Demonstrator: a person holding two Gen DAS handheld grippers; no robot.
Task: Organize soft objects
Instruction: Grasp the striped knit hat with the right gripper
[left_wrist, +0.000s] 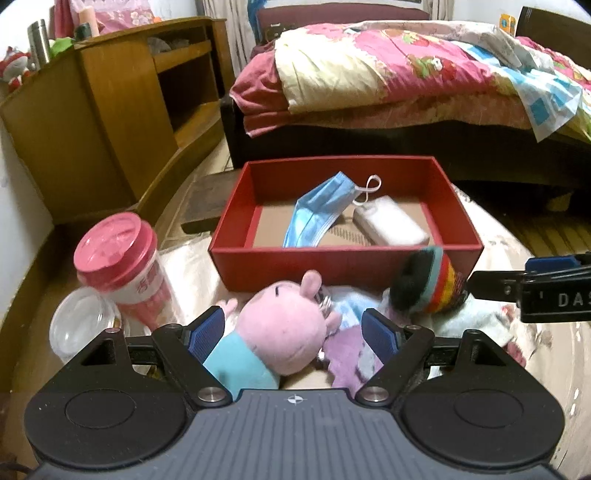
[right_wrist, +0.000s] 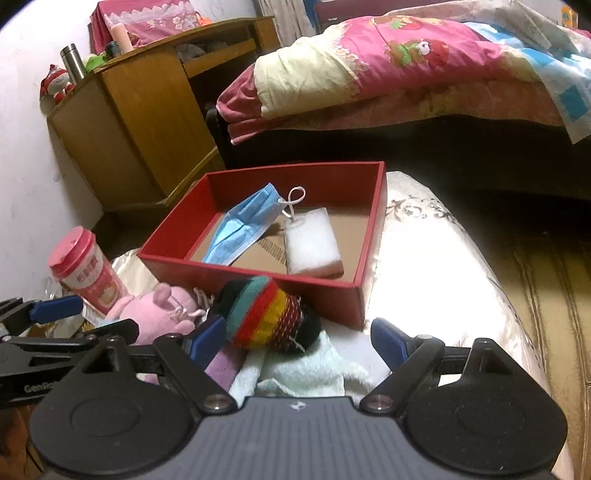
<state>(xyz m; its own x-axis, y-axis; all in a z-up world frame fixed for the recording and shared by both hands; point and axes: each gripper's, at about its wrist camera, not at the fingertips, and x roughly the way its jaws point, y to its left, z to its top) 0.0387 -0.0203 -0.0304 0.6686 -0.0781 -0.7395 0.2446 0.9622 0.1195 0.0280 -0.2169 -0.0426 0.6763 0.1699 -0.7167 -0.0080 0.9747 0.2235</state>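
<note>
A pink pig plush (left_wrist: 288, 332) in a teal shirt lies between the wide-apart blue pads of my left gripper (left_wrist: 293, 330), which is open around it without pressing on it. A purple cloth (left_wrist: 347, 354) lies beside the plush. My right gripper (right_wrist: 297, 339) is open over a striped knitted piece (right_wrist: 266, 314) and a white towel (right_wrist: 314, 365). Just behind them stands a red box (left_wrist: 332, 266) that holds a blue face mask (left_wrist: 317, 214) and a white packet (left_wrist: 388, 221). The right gripper (left_wrist: 517, 284) also shows at the right edge of the left wrist view.
A pink-lidded cup (left_wrist: 118, 266) and a clear plastic lid (left_wrist: 81, 325) stand left of the plush. A wooden cabinet (left_wrist: 110, 110) is at the back left and a bed (left_wrist: 406, 74) with a pink quilt behind the box. Shiny patterned cloth (right_wrist: 424, 258) covers the table.
</note>
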